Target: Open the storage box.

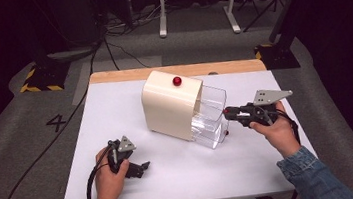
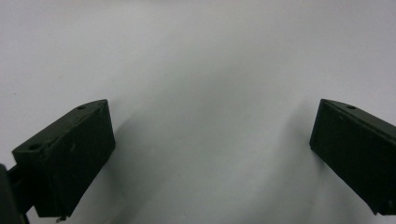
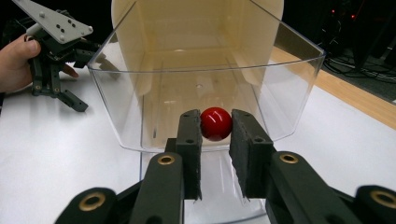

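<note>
Right gripper [image 3: 215,128] pinches red knob [image 3: 216,123] of clear drawer [image 3: 299,93] between 2 jaws. Left gripper [image 1: 139,168] jaws spread, white table [image 2: 210,70] between them.

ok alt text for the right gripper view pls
The right claw grips the small red knob on the front of a clear plastic drawer pulled out of a cream cabinet; the left claw rests on the white table.
</note>
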`<state>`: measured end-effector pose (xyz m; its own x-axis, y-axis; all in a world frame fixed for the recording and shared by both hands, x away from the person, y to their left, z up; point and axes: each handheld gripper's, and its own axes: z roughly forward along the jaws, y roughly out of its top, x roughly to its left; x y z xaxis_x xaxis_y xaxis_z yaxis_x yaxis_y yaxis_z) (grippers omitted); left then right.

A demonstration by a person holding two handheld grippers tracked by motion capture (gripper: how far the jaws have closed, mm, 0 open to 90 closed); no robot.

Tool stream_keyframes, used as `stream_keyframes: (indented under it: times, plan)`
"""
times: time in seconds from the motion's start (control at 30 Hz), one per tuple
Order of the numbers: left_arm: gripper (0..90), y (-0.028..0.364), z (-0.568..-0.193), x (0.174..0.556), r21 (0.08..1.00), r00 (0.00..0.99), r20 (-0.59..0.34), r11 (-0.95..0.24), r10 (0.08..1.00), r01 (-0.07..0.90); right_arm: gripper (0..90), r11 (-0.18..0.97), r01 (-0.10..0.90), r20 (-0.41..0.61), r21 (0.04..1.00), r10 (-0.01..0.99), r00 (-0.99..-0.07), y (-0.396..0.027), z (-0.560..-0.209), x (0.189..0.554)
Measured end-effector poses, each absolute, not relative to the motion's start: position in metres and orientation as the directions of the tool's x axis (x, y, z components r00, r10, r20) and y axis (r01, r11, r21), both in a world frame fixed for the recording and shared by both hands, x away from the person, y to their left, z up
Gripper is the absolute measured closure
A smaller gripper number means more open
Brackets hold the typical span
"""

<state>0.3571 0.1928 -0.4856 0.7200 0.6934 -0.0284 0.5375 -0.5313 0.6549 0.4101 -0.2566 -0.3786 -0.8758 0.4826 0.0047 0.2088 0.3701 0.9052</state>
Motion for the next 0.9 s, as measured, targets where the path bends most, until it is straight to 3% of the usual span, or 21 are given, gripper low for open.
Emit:
stream_keyframes:
  times: [0.4, 0.5, 0.9]
  plan:
    - [0.0, 0.193, -0.486, 0.357, 0.655, 0.720, -0.028, -0.531, 0.693, 0.538, 73.4, 0.387, 0.235, 0.016, 0.892, 0.491, -0.871, -0.266, -0.389, 0.407]
    - [0.0, 0.193, -0.486, 0.357, 0.655, 0.719, -0.031, -0.529, 0.694, 0.539, 65.5, 0.403, 0.249, 0.012, 0.881, 0.507, -0.862, -0.267, -0.392, 0.407]
    - [0.0, 0.193, -0.486, 0.357, 0.656, 0.719, -0.030, -0.529, 0.695, 0.538, 57.4, 0.401, 0.269, 0.016, 0.876, 0.532, -0.846, -0.276, -0.398, 0.404]
